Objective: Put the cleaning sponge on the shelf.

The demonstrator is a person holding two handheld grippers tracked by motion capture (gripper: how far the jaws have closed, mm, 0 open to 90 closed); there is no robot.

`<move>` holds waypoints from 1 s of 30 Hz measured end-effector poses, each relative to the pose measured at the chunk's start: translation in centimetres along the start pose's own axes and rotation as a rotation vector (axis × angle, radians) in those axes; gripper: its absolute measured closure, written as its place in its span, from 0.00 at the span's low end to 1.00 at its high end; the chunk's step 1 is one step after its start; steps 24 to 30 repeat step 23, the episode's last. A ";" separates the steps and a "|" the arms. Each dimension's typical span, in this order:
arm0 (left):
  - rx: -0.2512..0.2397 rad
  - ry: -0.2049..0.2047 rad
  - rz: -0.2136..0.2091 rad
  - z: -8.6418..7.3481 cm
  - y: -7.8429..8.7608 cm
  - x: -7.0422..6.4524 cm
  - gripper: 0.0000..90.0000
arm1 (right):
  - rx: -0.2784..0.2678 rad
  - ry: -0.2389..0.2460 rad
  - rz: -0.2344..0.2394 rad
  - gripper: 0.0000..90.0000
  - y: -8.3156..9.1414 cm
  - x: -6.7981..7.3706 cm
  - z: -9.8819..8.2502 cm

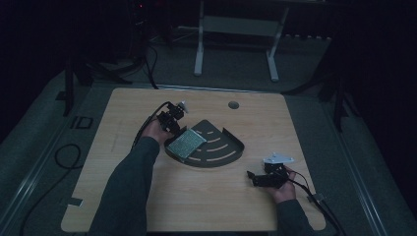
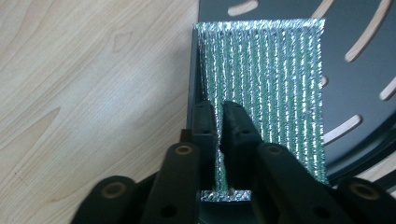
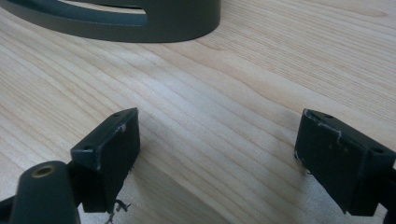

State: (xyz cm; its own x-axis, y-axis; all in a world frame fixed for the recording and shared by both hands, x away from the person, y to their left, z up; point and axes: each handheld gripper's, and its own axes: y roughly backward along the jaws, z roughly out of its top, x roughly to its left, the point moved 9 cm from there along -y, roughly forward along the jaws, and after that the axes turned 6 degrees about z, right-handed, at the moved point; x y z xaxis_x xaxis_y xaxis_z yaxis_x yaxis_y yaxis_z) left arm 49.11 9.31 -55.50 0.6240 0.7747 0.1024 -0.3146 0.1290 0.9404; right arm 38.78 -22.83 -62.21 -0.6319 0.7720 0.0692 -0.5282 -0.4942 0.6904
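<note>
A flat, rectangular pad of glittery silver-green ribbed weave lies at centre frame in the high view, on the left edge of a dark fan-shaped slotted metal tray. The left gripper has its jaws nearly together, pinching the pad's near edge. The right gripper, lower right, rests with jaws wide apart over the pale wood-grain counter. The surrounding room is dim.

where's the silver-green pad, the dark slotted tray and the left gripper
silver-green pad point(image 2: 275, 79): left gripper view, middle of its ribbed face
dark slotted tray point(image 1: 227, 147): high view, floor between slots
left gripper point(image 2: 219, 114): left gripper view, between its fingertips
</note>
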 end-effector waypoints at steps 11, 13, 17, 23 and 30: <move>-0.061 0.048 -0.027 -0.7 2.2 1.1 0.73 | 0.000 0.000 0.000 0.15 0.0 0.0 0.0; -0.075 0.060 -0.029 -1.0 2.5 1.4 0.72 | 0.000 0.000 0.000 0.15 0.0 0.0 0.0; -0.089 0.091 -0.032 -1.9 3.1 2.1 0.69 | 0.000 0.000 0.000 0.15 0.0 0.0 0.0; -0.128 0.152 -0.018 -3.9 4.6 3.5 0.65 | 0.000 0.000 0.000 0.15 0.0 0.0 0.0; -0.128 0.152 -0.018 -3.9 4.6 3.5 0.65 | 0.000 0.000 0.000 0.15 0.0 0.0 0.0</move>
